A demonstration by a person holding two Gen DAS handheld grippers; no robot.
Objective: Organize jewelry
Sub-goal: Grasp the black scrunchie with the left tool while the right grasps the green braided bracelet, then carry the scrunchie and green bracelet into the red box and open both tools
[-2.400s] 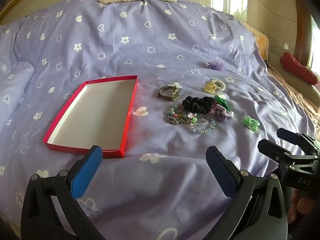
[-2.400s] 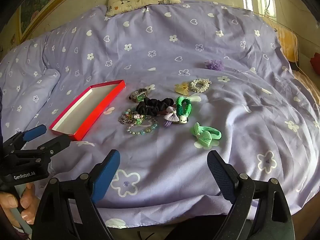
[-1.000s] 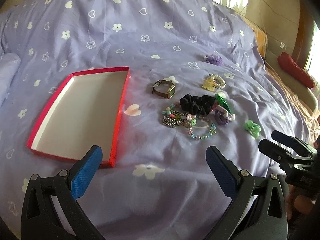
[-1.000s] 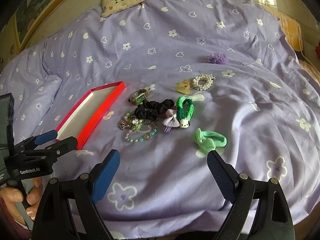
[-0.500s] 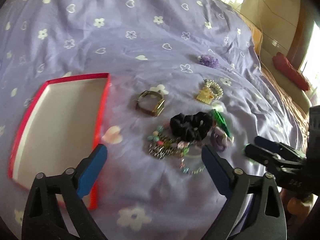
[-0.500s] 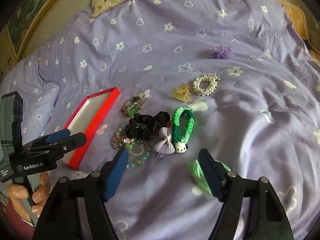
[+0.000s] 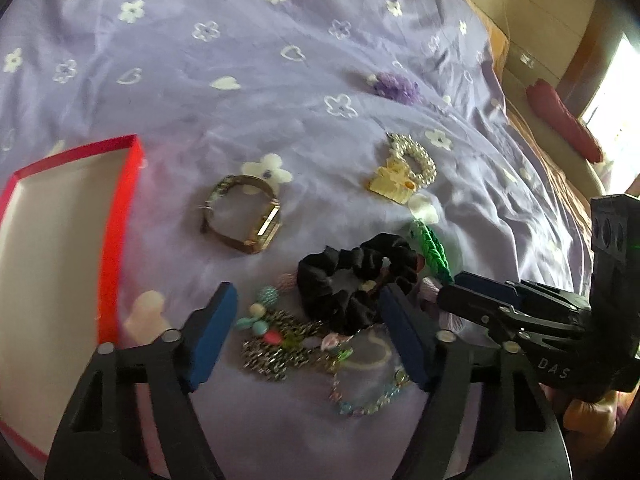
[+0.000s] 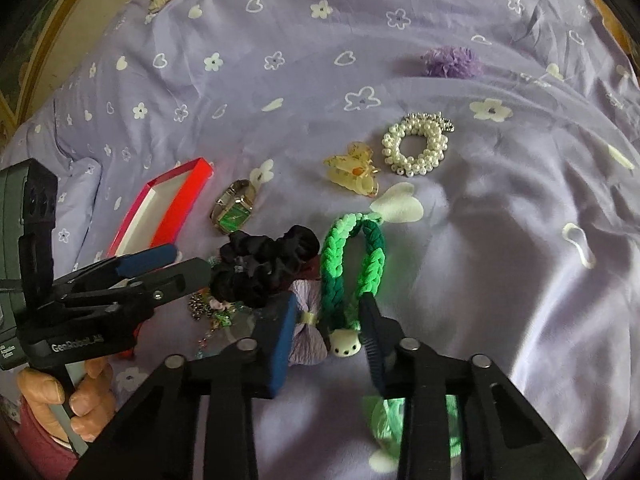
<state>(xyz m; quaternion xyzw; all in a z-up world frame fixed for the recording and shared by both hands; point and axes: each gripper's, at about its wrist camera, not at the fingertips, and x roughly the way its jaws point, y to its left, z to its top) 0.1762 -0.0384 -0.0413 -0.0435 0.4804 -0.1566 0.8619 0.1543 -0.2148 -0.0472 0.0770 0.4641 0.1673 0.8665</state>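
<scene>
jewelry pile: sits on the purple bedspread (image 8: pixel 500 248), just right of the red box (image 7: pixel 120 216); nothing in the box that I can see.
left target: chain-and-bead bracelet tangle (image 7: pixel 280 340), touching the near edge of the black scrunchie (image 7: pixel 352 280).
left gripper (image 7: pixel 308 336): jaws wide, straddling the tangle, holding nothing; can't tell if the pads touch fabric.
right target: looks like the green braided loop (image 8: pixel 356 264) with its white bear charm (image 8: pixel 346 346); lilac bow (image 8: pixel 306 332) lies touching it on the left.
right gripper (image 8: pixel 328 336): jaws wide, charm and bow both between them, nothing gripped.
step: judged as the first pick approach, both hands lining up at once.
next move: left needs to lower and close on the chain only, not the scrunchie; right should shift off the bow before closing, else it lifts two items.
others: gold watch (image 7: pixel 244 216) between box and pile; yellow claw clip (image 8: pixel 352 174) just beside the pearl ring (image 8: pixel 416 144); purple pompom (image 8: pixel 448 62) well apart, further back.
hidden: light green tie (image 8: pixel 384 420) mostly under the right gripper's arm; box cut off at the left edge of the left view; bracelets blurred, count unclear.
</scene>
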